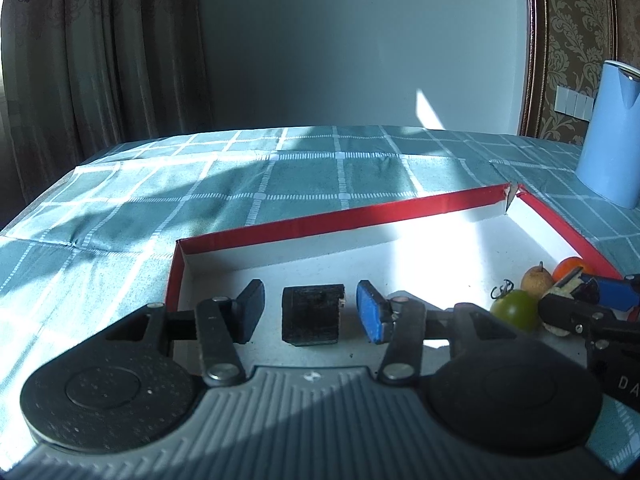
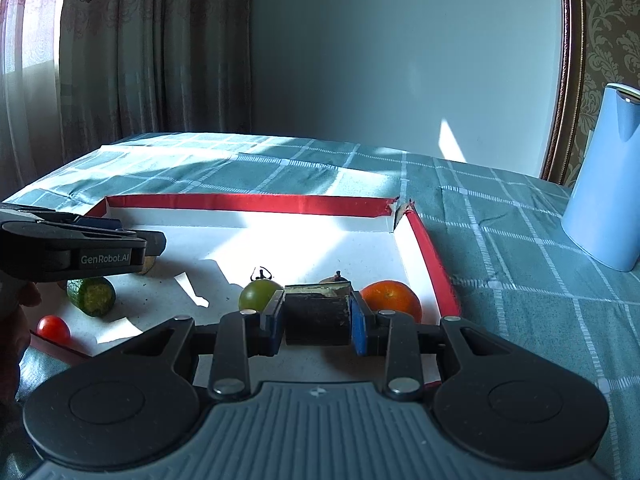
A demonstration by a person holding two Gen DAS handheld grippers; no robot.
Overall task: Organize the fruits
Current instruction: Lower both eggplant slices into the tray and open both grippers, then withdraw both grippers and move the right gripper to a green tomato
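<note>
A shallow red-rimmed white box [image 1: 320, 220] [image 2: 248, 202] lies on the checked cloth. My left gripper [image 1: 311, 312] is open around a dark cut chunk [image 1: 313, 314] resting on the box floor, pads apart from it. My right gripper [image 2: 316, 316] is shut on a similar dark chunk [image 2: 316, 314] with a pale cut top; it also shows in the left wrist view [image 1: 576, 300]. A green tomato [image 1: 514, 309] [image 2: 260, 294], a small brown pear [image 1: 537, 282] [image 2: 334, 279] and an orange [image 1: 570, 268] [image 2: 392, 300] sit close by. A cucumber piece [image 2: 91, 296] and a red cherry tomato [image 2: 54, 329] lie at the left.
A light blue jug [image 1: 612, 136] [image 2: 604, 184] stands on the cloth right of the box. The box's far right corner [image 2: 400, 210] is torn. Curtains and a wall stand behind the table. The left gripper's body [image 2: 72, 250] reaches over the box's left side.
</note>
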